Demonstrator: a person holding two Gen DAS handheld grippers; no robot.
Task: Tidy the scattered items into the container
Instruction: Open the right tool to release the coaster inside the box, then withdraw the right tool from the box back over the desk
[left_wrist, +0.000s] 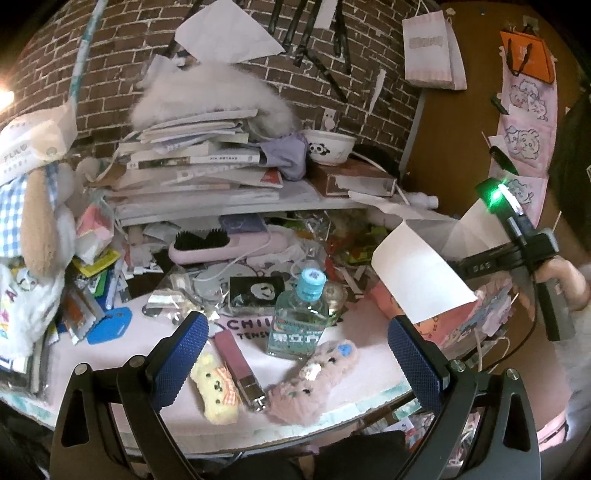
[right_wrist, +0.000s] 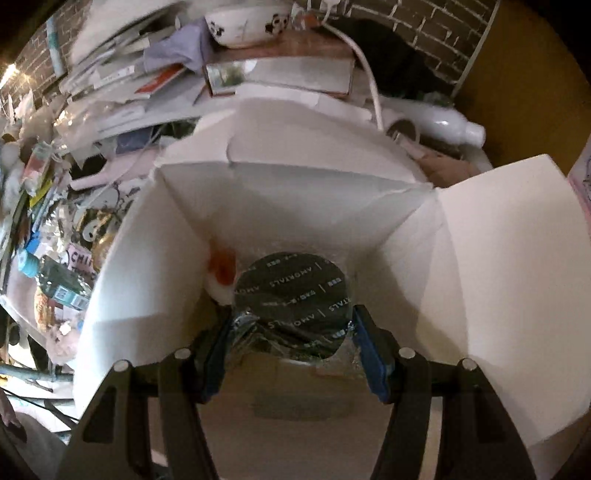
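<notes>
left wrist view: the left gripper (left_wrist: 295, 354) hangs released, its blue knurled pads spread wide above a pink mat (left_wrist: 332, 373). between them lie a fuzzy yellow plush (left_wrist: 218, 391), a glossy maroon clip (left_wrist: 240, 369), a woolly pink plush (left_wrist: 314, 380) and a clear bottle (left_wrist: 300, 317) with a blue cap.

right wrist view: the right gripper (right_wrist: 295, 354) clasps a round black disc in crinkly clear wrap (right_wrist: 291, 295), held inside the white cardboard box (right_wrist: 480, 266), flaps open.

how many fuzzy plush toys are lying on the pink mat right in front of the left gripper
2. A yellow plush lies by the left finger, and a pink plush lies in front of the clear bottle. The clutter behind may hide more.
</notes>
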